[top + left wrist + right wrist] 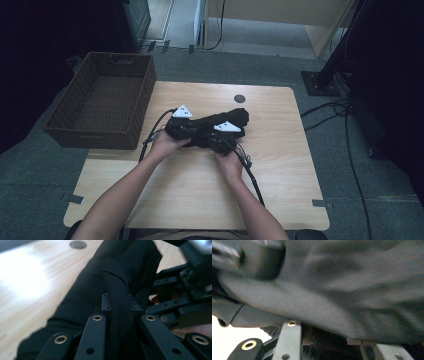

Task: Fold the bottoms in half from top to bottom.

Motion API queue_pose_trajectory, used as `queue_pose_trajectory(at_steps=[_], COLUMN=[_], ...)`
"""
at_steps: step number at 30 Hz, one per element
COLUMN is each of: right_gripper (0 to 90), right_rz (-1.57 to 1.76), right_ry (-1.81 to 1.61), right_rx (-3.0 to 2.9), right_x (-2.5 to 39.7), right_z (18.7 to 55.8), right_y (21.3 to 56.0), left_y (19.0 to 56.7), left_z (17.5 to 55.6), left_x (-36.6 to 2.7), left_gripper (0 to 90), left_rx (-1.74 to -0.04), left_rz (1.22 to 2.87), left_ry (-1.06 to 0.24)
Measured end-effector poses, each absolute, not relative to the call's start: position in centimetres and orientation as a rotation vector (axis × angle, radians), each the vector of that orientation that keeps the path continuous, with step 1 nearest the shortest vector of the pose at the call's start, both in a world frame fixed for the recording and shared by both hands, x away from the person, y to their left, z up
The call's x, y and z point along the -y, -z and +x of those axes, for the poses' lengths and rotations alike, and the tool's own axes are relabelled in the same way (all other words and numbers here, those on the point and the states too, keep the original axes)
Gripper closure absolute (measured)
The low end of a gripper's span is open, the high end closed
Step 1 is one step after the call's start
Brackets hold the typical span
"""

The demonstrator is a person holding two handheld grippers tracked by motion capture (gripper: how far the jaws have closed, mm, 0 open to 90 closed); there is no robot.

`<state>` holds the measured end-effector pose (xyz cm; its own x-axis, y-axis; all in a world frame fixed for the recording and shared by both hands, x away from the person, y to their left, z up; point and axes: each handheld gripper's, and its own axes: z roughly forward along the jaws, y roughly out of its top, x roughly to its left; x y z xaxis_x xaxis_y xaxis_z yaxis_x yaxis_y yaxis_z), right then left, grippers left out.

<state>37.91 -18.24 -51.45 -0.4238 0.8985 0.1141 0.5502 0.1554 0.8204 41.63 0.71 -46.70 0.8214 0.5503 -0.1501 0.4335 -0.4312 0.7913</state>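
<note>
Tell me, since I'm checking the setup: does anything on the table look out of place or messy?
Nothing stands out. The black cloth lies bunched mid-table between both grippers, a fold pinched in the left gripper; the wicker basket sits squarely at the table's left.

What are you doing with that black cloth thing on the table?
A person holds a gripper in each hand over a wooden table and works on a black cloth. The left gripper pinches a fold of it between its jaws. The right gripper presses against the cloth too, but its grip is hidden. A brown wicker basket waits empty beside the table.
</note>
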Motion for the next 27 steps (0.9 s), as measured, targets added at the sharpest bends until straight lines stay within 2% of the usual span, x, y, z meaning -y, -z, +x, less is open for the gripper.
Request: queue_pose_trajectory(at_steps=[4, 8, 14, 20, 23, 27], right_gripper=[62.9, 68.3, 70.7, 69.2, 68.7, 68.5], right_rz=[1.412, 1.376, 1.331, 1.326, 1.348, 1.368], right_ry=[-1.213, -1.164, -1.231, -1.228, -1.220, -1.143], right_rx=[-2.067, -2.138, -2.087, -2.037, -2.067, -2.152], right_x=[19.2, 19.9, 21.6, 22.5, 21.6, 20.6], right_z=[37.9, 37.0, 36.1, 37.4, 38.2, 38.2], right_y=[50.9, 49.2, 45.6, 43.1, 43.7, 46.2], left_y=[47.5, 47.8, 47.4, 47.2, 47.0, 45.8], left_z=[41.4, 41.3, 41.2, 41.0, 41.0, 40.8], left_x=[-0.8, -0.8, -1.1, -1.2, -1.3, -1.9], left_gripper=[79.9, 77.8, 73.9, 67.4, 61.9, 53.9], left_rx=[-0.735, -0.734, -0.729, -0.714, -0.721, -0.725], left_rz=[2.109, 2.111, 2.142, 2.153, 2.150, 2.148], left_ry=[-0.176, -0.168, -0.173, -0.158, -0.136, -0.110])
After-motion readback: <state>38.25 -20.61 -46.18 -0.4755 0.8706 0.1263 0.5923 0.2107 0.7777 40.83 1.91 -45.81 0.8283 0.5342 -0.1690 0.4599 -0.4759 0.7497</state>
